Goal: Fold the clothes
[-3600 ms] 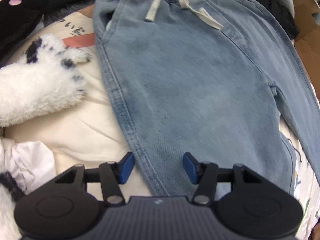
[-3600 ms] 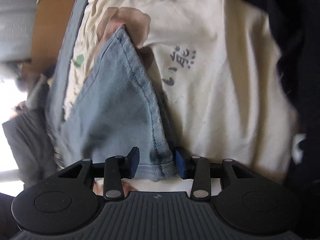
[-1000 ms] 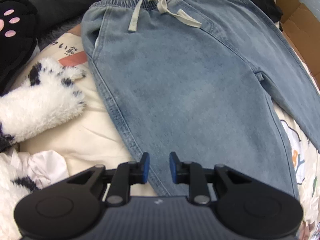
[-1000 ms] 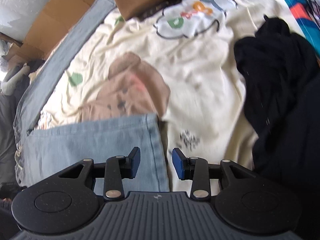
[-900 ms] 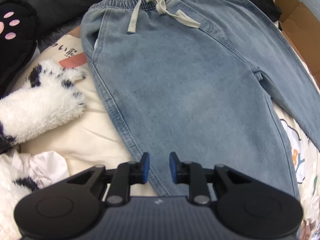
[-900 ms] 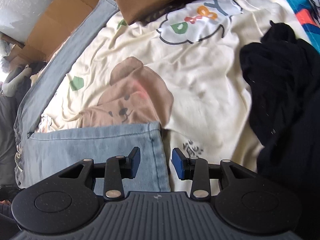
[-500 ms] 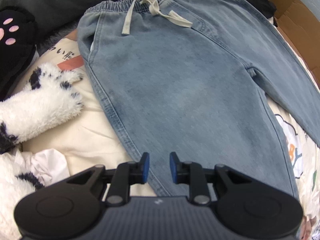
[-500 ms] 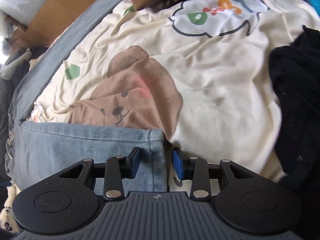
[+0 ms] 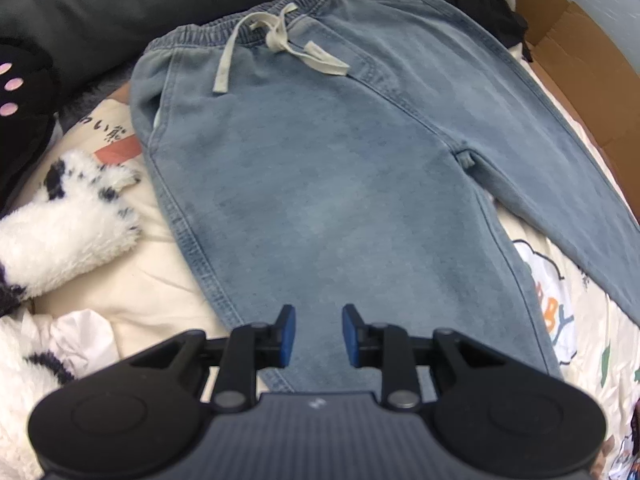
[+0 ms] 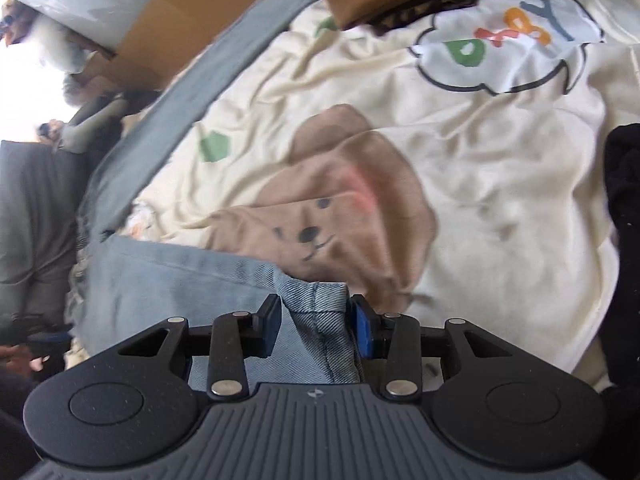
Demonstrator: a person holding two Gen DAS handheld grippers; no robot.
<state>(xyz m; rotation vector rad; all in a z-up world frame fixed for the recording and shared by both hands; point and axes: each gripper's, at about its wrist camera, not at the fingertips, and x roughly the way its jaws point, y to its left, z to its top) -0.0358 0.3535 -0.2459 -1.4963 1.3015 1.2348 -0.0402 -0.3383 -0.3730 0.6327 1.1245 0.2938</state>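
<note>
Light blue jeans (image 9: 320,168) with a white drawstring (image 9: 276,44) lie flat on a cream printed blanket (image 9: 132,292), waistband at the far end. My left gripper (image 9: 315,334) hovers over the near leg, jaws narrowly apart with nothing between them. In the right wrist view, the jeans' leg hem (image 10: 316,300) is bunched up between the pads of my right gripper (image 10: 315,320), which closes on it. The other leg (image 10: 192,92) stretches away at the upper left.
A white and black plush toy (image 9: 60,232) lies left of the jeans. Cardboard boxes (image 9: 580,80) stand at the right. A black garment (image 10: 624,240) lies at the right edge of the blanket (image 10: 500,200). A dark cushion (image 9: 100,12) lies behind the waistband.
My right gripper moved forward onto the leg hem, which now bunches up between its pads. My left gripper pulled back slightly and stayed narrowly open.
</note>
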